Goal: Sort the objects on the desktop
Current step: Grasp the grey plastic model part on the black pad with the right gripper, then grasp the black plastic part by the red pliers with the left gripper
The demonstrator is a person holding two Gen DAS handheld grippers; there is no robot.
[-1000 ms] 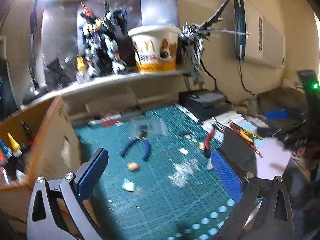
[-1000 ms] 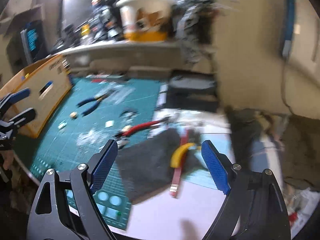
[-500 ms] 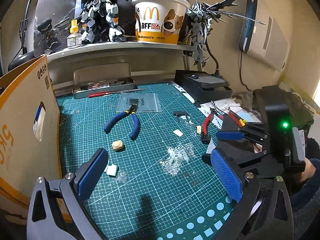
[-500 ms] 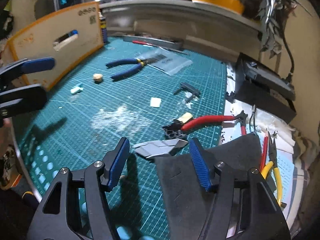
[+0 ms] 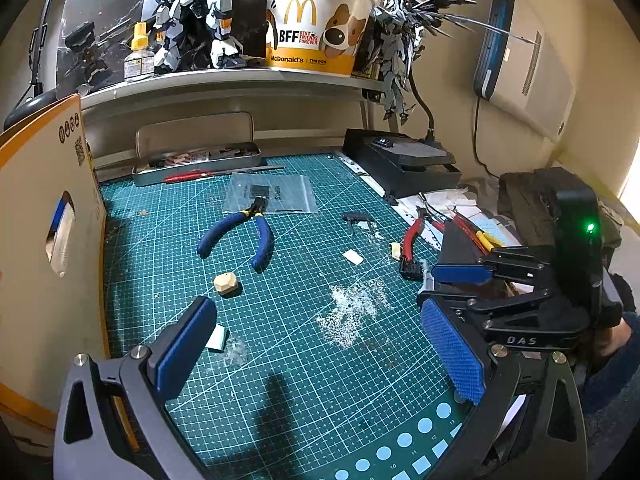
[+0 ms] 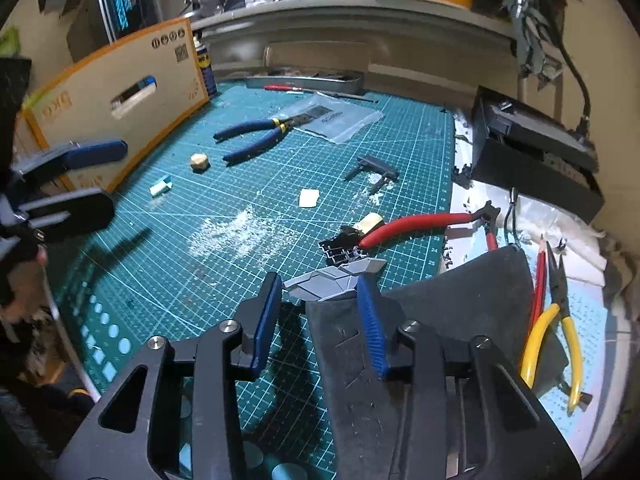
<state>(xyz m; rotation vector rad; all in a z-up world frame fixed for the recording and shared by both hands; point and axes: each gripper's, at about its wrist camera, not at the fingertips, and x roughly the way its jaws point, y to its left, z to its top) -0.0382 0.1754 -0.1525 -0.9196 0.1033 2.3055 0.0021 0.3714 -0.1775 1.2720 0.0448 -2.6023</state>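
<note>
Green cutting mat (image 5: 304,360) covers the desk, gridded in pale lines and dusted with white shavings near its middle. Over its near edge hangs the left gripper (image 5: 320,344), its blue-padded fingers spread wide with nothing between them. At the mat's right edge sits the right gripper (image 6: 318,316), its tongs drawn in narrow on either side of a grey angular model part (image 6: 332,278); the pads (image 6: 370,320) flank the near end of that piece, but whether they actually pinch it cannot be told (the part's tip sticks out toward the far side). That grey part lies on the mat just beside a dark grey foam pad (image 6: 460,292), which the right finger overlaps. Just beyond it a red-handled cutter (image 6: 416,224) lies across the mat's right border, with a small black plastic piece (image 6: 344,246) at its handle end. Farther left on the mat rest blue-handled pliers (image 5: 240,232), their jaws on a clear plastic bag (image 5: 288,194), and nearer lie a tan faceted block (image 5: 225,283) and a small white block (image 5: 216,338). Yellow-handled pliers (image 6: 560,336) rest on the right, off the mat. A cardboard box (image 5: 44,240) stands along the left edge, and an open metal tin (image 5: 196,158) sits at the far side under the shelf.
</note>
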